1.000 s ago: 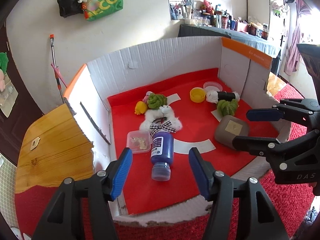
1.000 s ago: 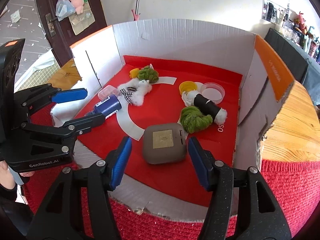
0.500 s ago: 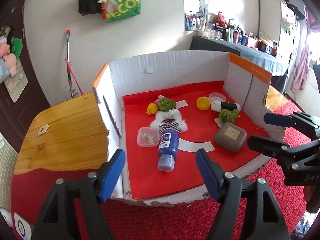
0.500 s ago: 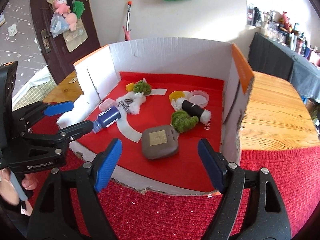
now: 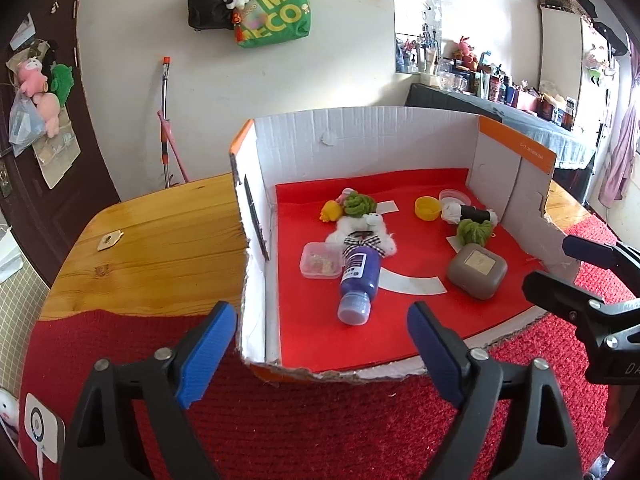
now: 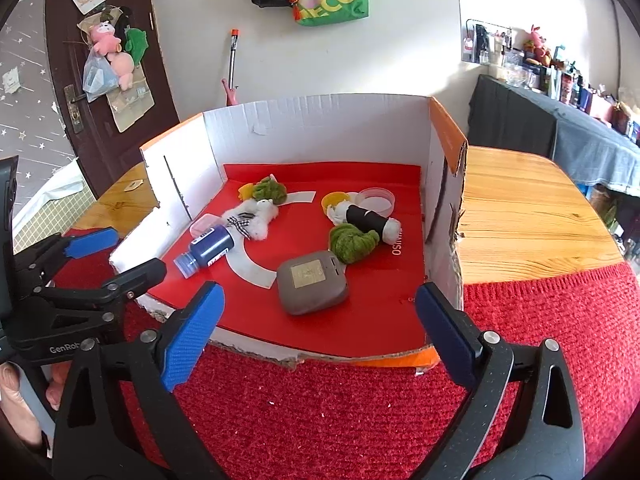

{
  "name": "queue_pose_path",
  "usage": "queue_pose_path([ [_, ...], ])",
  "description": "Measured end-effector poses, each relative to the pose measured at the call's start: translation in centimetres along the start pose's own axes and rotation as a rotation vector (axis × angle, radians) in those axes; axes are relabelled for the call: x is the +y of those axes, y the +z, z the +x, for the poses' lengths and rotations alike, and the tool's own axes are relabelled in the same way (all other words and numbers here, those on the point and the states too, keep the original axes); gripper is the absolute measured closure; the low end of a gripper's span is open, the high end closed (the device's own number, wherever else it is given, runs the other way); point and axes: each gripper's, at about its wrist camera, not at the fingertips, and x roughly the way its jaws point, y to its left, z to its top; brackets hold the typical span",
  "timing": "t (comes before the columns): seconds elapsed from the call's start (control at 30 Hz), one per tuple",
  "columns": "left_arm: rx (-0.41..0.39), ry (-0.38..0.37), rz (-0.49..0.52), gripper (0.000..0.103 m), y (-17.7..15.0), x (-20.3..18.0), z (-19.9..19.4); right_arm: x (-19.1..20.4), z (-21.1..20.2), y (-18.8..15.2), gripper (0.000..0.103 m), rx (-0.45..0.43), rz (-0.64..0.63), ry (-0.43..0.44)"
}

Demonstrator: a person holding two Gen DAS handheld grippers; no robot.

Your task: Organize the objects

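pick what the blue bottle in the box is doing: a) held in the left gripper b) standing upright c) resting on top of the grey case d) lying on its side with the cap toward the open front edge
d: the blue bottle lies on its side on the red floor of the box, its cap toward the torn front edge, apart from the grey case and from both grippers.

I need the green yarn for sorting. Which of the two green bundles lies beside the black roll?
The green bundle nearer the open front, touching the black roll above the grey case. The other bundle sits farther back by the yellow toy.
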Motion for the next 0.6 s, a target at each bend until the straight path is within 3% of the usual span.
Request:
queue_pose_path([
  [0.27, -0.015, 0.011, -0.014, 0.000, -0.5, 0.4, -0.5, 0.2, -0.4, -0.6, 0.002, -0.020, 0.003, -0.016],
  [0.6, -0.022, 0.020, -0.015, 0.000, -1.1, 0.4, -0.5, 0.5, -0.4, -1.0, 0.002, -0.046, -0.015, -0.049],
])
